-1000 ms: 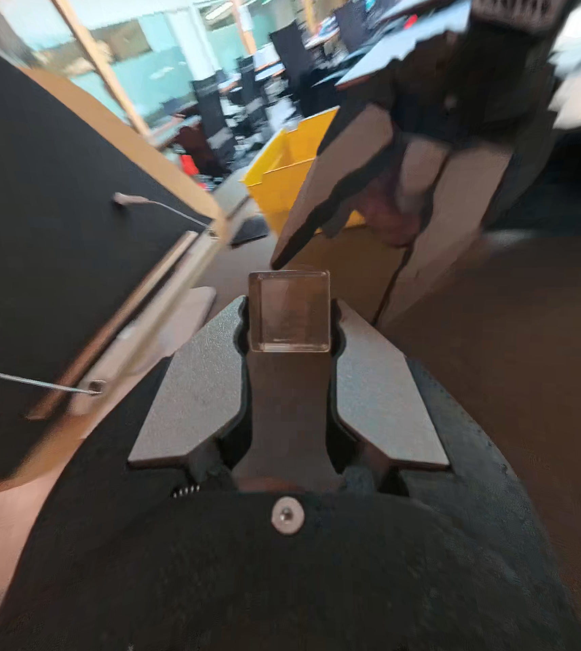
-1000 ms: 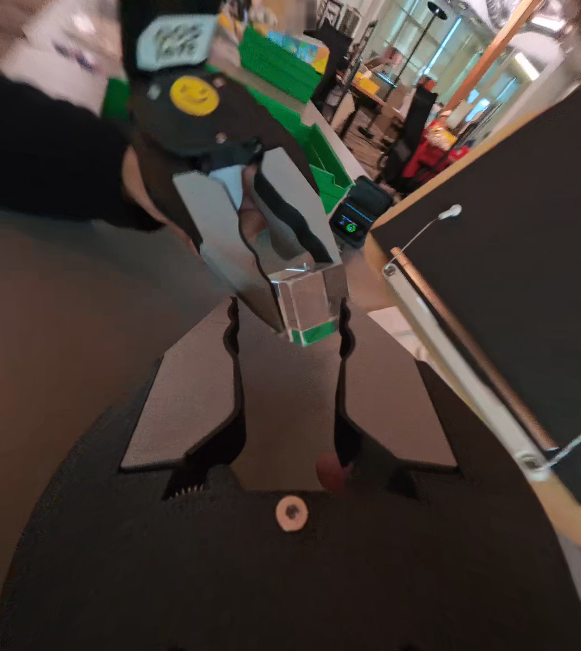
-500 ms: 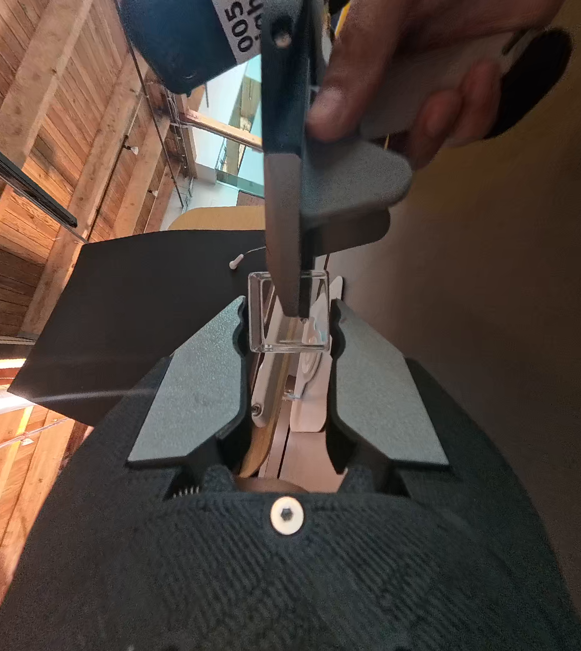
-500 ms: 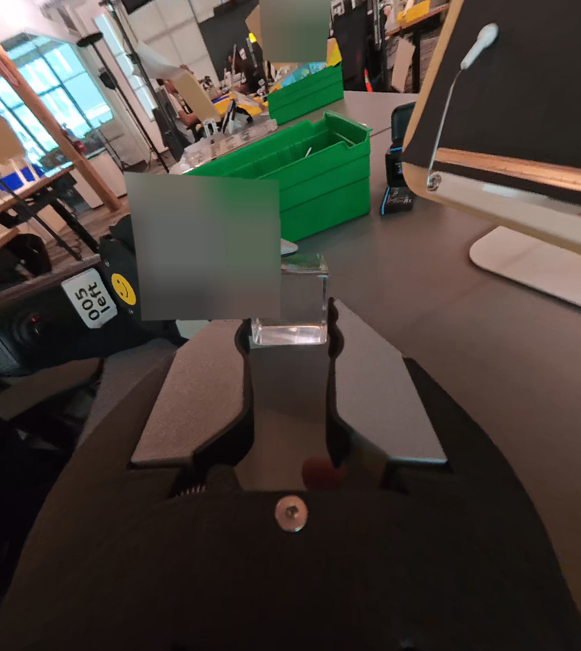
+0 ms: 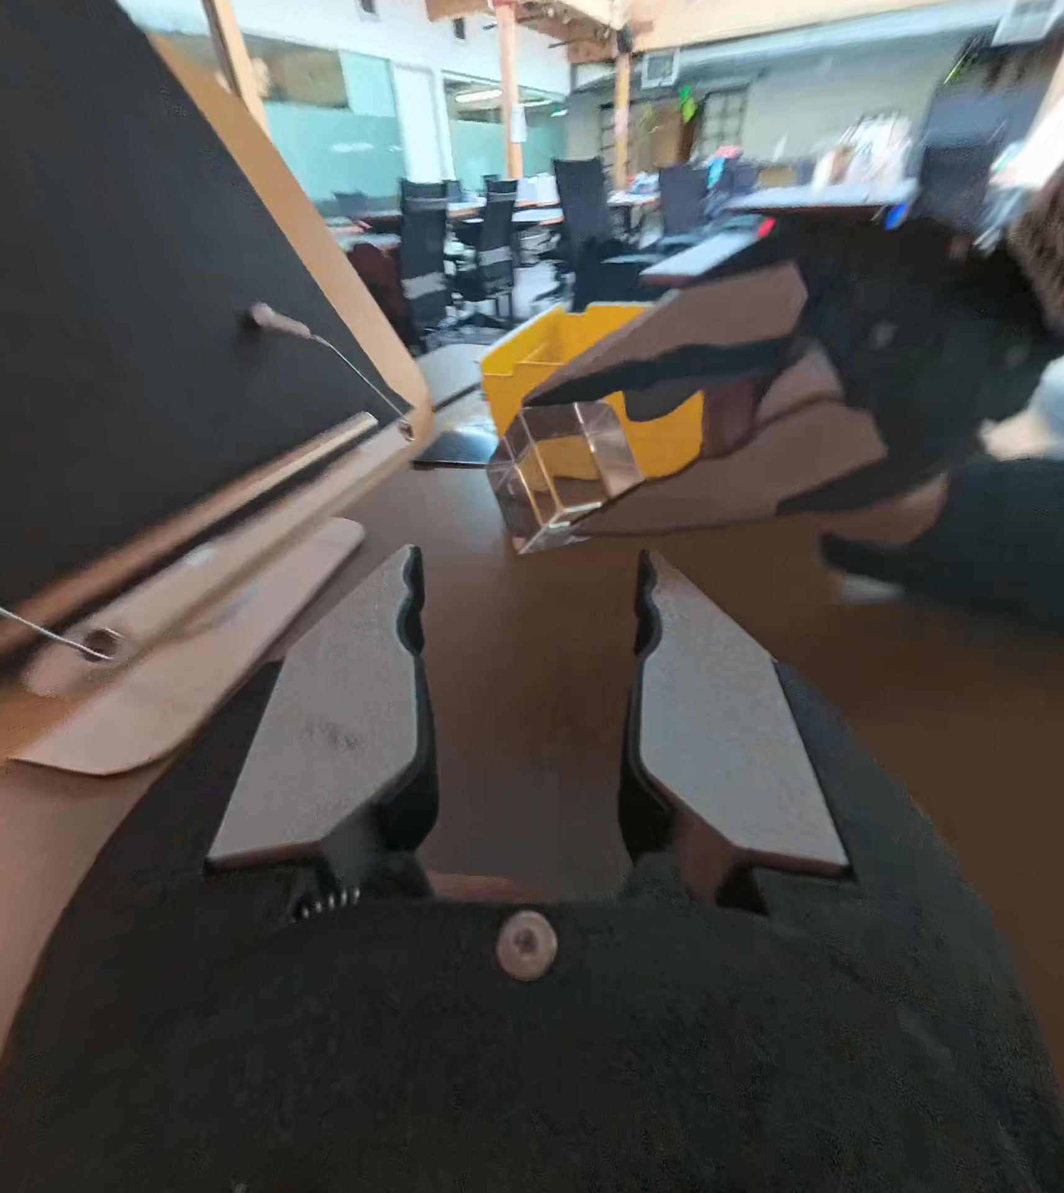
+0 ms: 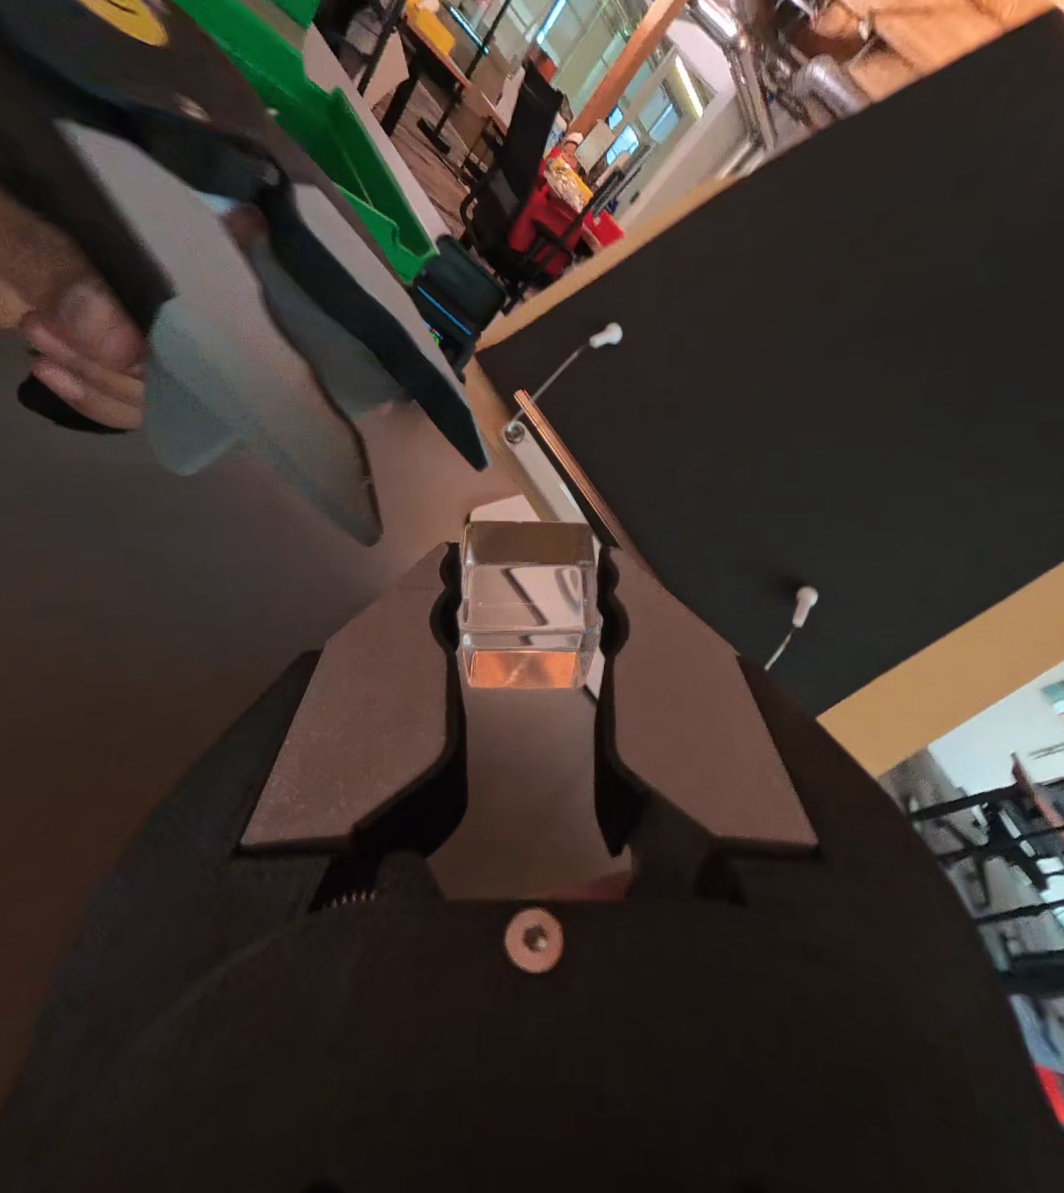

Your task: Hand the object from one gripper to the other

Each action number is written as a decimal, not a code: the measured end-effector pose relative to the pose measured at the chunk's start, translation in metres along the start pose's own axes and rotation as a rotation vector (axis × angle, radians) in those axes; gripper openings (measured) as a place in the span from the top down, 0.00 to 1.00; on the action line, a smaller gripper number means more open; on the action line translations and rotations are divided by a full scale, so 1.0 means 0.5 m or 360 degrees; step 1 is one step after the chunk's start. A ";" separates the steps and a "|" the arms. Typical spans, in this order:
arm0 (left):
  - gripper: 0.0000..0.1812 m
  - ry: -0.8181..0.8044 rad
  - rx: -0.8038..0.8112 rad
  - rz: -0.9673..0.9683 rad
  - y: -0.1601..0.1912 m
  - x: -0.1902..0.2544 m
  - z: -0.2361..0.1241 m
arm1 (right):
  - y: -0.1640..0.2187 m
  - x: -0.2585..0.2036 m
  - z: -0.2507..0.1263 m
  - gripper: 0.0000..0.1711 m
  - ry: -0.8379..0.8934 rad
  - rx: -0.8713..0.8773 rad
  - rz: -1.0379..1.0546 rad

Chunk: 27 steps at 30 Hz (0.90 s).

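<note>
A clear glass-like cube (image 6: 529, 600) sits clamped between the fingertips of my right gripper (image 6: 528, 581), which is shut on it. In the left wrist view the cube (image 5: 564, 471) hangs above the table, held by the right gripper (image 5: 555, 468) that comes in from the upper right. My left gripper (image 5: 528, 574) is open and empty, with its tips a short way below the cube and apart from it. In the right wrist view the left gripper (image 6: 424, 498) shows at the upper left, jaws apart, held by a hand (image 6: 64, 336).
A black board with a wooden edge (image 5: 97, 323) stands on a stand at the left; in the right wrist view it (image 6: 839, 323) is on the right. A yellow bin (image 5: 516, 368) stands behind the cube. Green bins (image 6: 348, 148) and a small black device (image 6: 458, 303) sit on the brown table (image 5: 903, 742).
The left gripper held the cube, then both gripped it. Now the left has opened and drawn back, and the cube stays in the right gripper.
</note>
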<state>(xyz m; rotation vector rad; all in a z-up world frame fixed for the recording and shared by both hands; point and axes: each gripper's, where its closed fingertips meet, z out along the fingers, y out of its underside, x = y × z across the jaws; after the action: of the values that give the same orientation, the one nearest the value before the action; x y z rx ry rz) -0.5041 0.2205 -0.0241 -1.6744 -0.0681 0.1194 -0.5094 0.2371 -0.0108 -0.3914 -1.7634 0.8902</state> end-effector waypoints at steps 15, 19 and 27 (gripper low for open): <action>0.73 0.0794 -0.0014 -0.0781 -0.001 0.085 -0.017 | -0.074 -0.098 -0.021 0.77 -0.0157 0.0210 -0.0412; 0.77 0.0372 -0.0113 -0.0283 0.029 0.034 -0.002 | -0.036 -0.100 -0.007 0.78 -0.0315 0.0118 -0.0187; 0.77 -0.0305 -0.0142 0.0916 0.014 -0.014 -0.007 | -0.007 -0.076 0.001 0.65 -0.0771 0.0084 0.0917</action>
<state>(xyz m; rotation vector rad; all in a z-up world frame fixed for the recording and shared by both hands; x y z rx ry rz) -0.5108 0.2152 -0.0304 -1.7267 0.2710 0.7185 -0.4948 0.2101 -0.0337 -0.7156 -2.0967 1.5360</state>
